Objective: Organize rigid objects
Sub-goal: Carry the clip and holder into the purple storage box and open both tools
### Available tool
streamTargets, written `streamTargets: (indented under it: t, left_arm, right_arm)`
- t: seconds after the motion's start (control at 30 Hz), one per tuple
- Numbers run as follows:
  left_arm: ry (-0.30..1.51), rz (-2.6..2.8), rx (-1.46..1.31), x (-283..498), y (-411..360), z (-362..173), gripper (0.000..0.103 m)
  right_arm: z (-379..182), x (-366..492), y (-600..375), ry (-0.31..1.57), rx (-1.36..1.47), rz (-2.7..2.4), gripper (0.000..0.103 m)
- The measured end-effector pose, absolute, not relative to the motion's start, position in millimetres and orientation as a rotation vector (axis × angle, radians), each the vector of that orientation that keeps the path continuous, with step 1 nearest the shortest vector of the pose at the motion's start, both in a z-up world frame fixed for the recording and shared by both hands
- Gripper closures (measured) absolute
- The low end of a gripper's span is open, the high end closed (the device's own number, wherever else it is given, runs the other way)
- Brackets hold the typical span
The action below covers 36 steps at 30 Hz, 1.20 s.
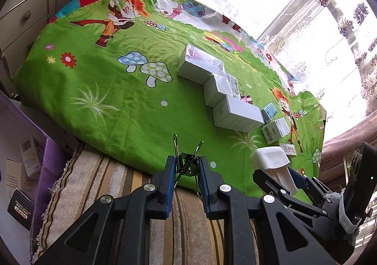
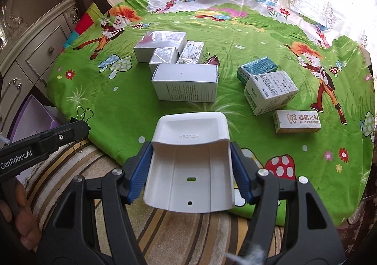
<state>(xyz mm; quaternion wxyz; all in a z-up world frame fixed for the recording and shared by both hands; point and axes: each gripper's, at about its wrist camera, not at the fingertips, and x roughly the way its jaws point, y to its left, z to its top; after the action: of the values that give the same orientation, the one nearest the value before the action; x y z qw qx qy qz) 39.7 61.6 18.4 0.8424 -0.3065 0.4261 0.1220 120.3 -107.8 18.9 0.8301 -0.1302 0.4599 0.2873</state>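
Your right tool [image 2: 189, 170] is clamped on the white plastic holder [image 2: 188, 166], its blue pads pressing the two side walls, and the holder hangs over the near edge of the green cartoon cloth [image 2: 99, 100] that covers the counter. Your left tool [image 1: 187, 168] is closed on a black binder clip [image 1: 187, 162], wire handles sticking up, also at the near edge.

Ahead of the holder lies a large white box [image 2: 186, 85], with three more boxes packed close behind it. To the right sit a teal box [image 2: 258, 69], a blue-and-white medicine box [image 2: 271, 92] and a low dental box [image 2: 298, 121], loosely scattered.

The step in hand looks like placing what you hold. Carry the holder level, lower it onto bare cloth near the white box without nudging that row, and release only once its base rests flat. Keep the clip well apart from it, since both tools work close together here.
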Motion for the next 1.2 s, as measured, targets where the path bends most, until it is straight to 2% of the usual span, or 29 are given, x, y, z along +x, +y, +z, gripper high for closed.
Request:
streamTargets:
  t: [0.53,1.2]
  left_arm:
    - [0.77,0.493,-0.825,-39.5,156.0,13.1,0.083]
    - [0.652,0.782,-1.082,-169.8,259.4,-30.8,0.083]
  right_arm:
    - [26.9,47.1,-4.0,1.016,-0.34,0.907,0.035]
    - [11.5,-61.2,118.8,0.999,-0.585,1.235,0.035]
